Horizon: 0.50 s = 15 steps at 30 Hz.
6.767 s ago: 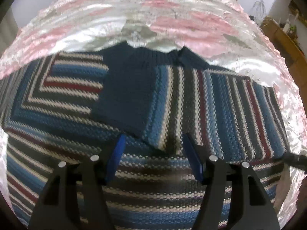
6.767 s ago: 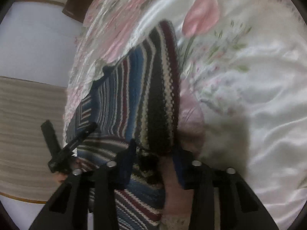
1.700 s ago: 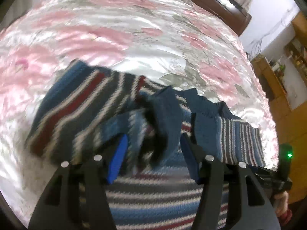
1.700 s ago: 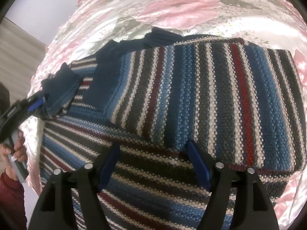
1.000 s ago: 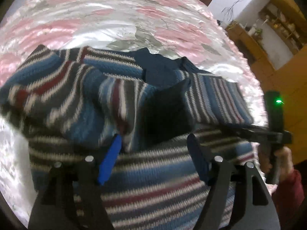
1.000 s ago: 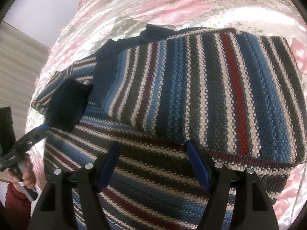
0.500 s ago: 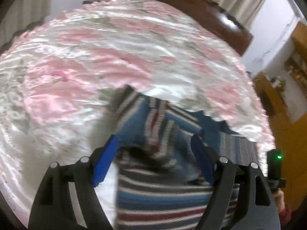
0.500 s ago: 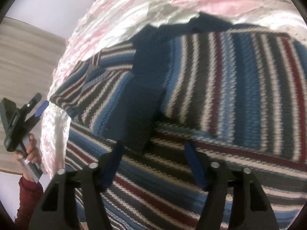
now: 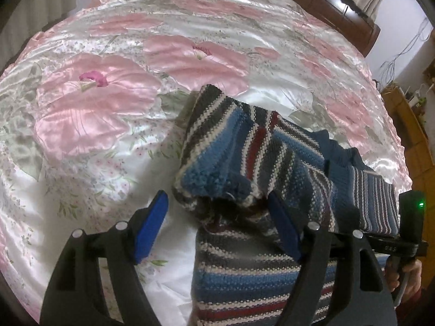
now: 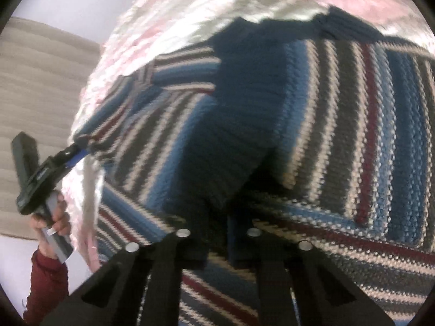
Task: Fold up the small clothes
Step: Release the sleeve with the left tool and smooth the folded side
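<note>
Left wrist view: the left claw (image 9: 217, 228) stands with its jaws apart, empty, just short of a bunched fold of the striped sweater (image 9: 244, 157). The sweater lies on the bed (image 9: 108, 103), which is covered by a pink floral satin bedspread. The garment sits toward the right side of the bed; its left fold edge is raised and loose, not flat. A wide stretch of bare bedspread lies to the left and beyond. At the right margin the right claw's handle shows, with a green lamp and the person's hand (image 9: 402, 277) below it.

Right wrist view: the right claw (image 10: 217, 241) has its jaws drawn close together, low over the knit, at the navy cuff (image 10: 239, 125) of a folded-in sleeve. The frame is blurred; whether cloth is pinched between the jaws cannot be told. At the left, the left claw touches the sweater's left edge near the side edge of the bed.

Step in hand, as judged: sleeve and side folds are being laid inward. The next move calls for flattening the raised left fold, then doubling the body lengthwise. The bed edge at the left limits outward travel; room is ample toward the headboard (image 9: 339, 8).
</note>
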Tool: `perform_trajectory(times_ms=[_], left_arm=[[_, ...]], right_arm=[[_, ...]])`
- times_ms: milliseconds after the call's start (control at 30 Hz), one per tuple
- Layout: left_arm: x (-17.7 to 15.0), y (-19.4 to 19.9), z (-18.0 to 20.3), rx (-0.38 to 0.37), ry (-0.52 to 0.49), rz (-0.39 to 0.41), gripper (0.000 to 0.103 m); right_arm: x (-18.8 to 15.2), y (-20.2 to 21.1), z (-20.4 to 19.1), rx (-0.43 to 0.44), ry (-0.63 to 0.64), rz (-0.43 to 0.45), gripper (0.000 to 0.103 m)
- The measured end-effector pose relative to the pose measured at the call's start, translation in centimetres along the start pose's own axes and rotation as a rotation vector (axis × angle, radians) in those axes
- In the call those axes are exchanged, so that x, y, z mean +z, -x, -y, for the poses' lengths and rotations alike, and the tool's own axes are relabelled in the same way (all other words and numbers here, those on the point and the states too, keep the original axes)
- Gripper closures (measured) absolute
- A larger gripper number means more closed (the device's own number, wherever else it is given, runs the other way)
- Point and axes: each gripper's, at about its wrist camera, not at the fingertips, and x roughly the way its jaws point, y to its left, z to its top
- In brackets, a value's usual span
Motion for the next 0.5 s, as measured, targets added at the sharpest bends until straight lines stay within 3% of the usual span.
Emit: perform_trajectory(times_ms=[200, 300, 400, 500], left_arm=[[0.3, 0.9, 0.0, -0.012, 0.011, 0.037, 0.027], [0.3, 0.5, 0.9, -0.005, -0.009, 0.035, 0.027], [0.1, -0.3, 1.9, 0.000, -0.028, 0.024, 0.027], [-0.3, -1.7, 3.1, 0.047, -0.067, -0.005, 0.027]], right_arm=[[1.5, 6.6, -1.4, -0.084, 0.113, 0.162, 0.097], [2.3, 9.2, -0.6, -0.185, 0.125, 0.226, 0.097], [2.7, 10.5, 1.6, -0.224, 0.074, 0.244, 0.097], [3.1, 9.5, 4.4, -0.250, 0.013, 0.205, 0.094]])
